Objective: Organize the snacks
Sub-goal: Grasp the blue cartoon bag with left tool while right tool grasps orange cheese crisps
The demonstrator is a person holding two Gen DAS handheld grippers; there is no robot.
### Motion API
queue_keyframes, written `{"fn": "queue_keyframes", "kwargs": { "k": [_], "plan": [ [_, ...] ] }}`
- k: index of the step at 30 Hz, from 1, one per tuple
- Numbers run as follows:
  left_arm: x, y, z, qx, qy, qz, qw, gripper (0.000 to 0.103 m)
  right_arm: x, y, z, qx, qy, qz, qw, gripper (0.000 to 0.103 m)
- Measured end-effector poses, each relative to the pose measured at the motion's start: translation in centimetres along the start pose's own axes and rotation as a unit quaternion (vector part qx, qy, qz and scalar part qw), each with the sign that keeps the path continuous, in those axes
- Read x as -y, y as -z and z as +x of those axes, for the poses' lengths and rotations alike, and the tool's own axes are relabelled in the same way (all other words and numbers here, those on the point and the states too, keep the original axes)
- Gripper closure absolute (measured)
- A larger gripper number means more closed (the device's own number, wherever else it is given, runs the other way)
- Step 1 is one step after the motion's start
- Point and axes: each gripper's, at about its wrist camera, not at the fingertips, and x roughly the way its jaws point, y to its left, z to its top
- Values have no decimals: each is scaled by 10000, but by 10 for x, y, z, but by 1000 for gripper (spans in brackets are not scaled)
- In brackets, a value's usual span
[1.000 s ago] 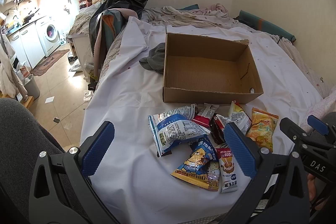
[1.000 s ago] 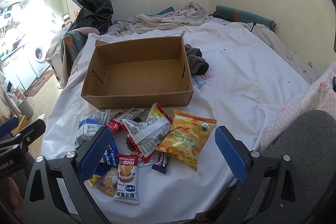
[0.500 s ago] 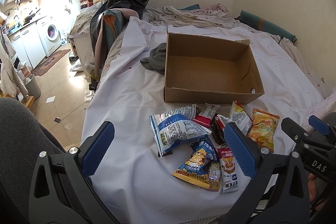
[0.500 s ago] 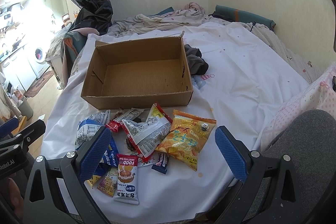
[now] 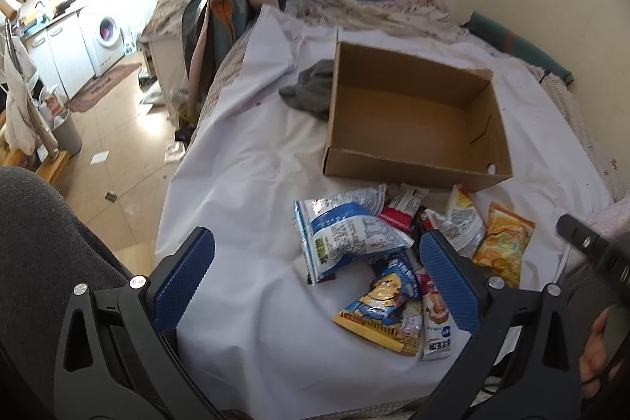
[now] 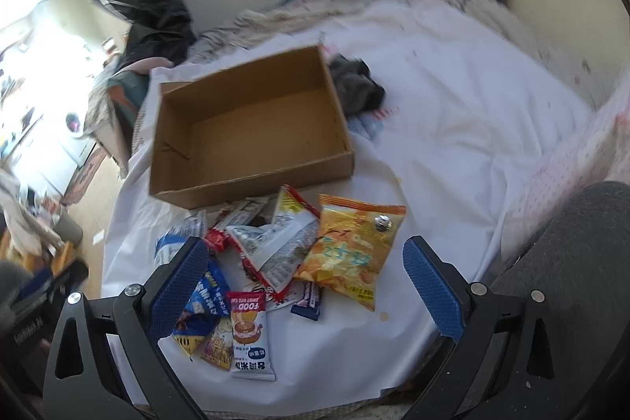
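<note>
Snacks (image 6: pixel 275 254) heaped on bed just before empty cardboard box (image 5: pixel 417 121), light crinkly slippery pouches, best pinched at sealed edges; left tool (image 5: pixel 315 282) and right tool (image 6: pixel 305 286) both spread wide, holding nothing.

Both wrist cams look fwd/down over bed, sharing cardboard box (image 5: pixel 413 121) & snack pile (image 6: pixel 283 262).
</note>
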Motion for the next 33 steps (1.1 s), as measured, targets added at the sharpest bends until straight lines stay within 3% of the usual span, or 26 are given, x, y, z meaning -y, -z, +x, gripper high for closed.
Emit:
{"fn": "queue_keyframes", "kwargs": {
  "k": [5, 8, 10, 12, 16, 19, 22, 25, 27, 28, 29, 33],
  "plan": [
    [22, 2, 35, -957, 136, 517, 9940, 2, 21, -19, 35, -750, -157, 420, 9962, 1],
    [43, 11, 60, -1622, 347, 1071, 9803, 15, 30, -26, 58, -1206, -136, 559, 9910, 2],
    [57, 18, 78, -2087, 467, 1347, 9675, 22, 38, -28, 72, -1439, 111, 716, 9869, 2],
    [68, 22, 86, -2264, 503, 1530, 9606, 24, 45, -28, 85, -1687, 355, 852, 9813, 2],
    [81, 27, 104, -2479, 577, 1621, 9534, 41, 58, -24, 114, -2211, 403, 1266, 9661, 2],
    [85, 31, 117, -2777, 653, 1554, 9458, 46, 61, -17, 131, -2426, 433, 1369, 9594, 2],
    [89, 35, 124, -2812, 595, 1617, 9441, 49, 63, -12, 143, -2655, 330, 1486, 9520, 3],
    [91, 39, 129, -2894, 612, 1597, 9418, 56, 57, -8, 151, -2714, 383, 1337, 9523, 3],
    [92, 42, 129, -2916, 609, 1561, 9417, 64, 55, -4, 156, -2767, 418, 1282, 9514, 12],
    [93, 43, 130, -2921, 589, 1559, 9417, 76, 54, -3, 157, -2799, 384, 1286, 9506, 22],
    [93, 45, 129, -2954, 557, 1551, 9411, 79, 54, -1, 157, -2823, 367, 1277, 9501, 32],
    [89, 48, 125, -2965, 579, 1482, 9417, 84, 53, -1, 149, -2682, 350, 1184, 9554, 48]
  ]
}}
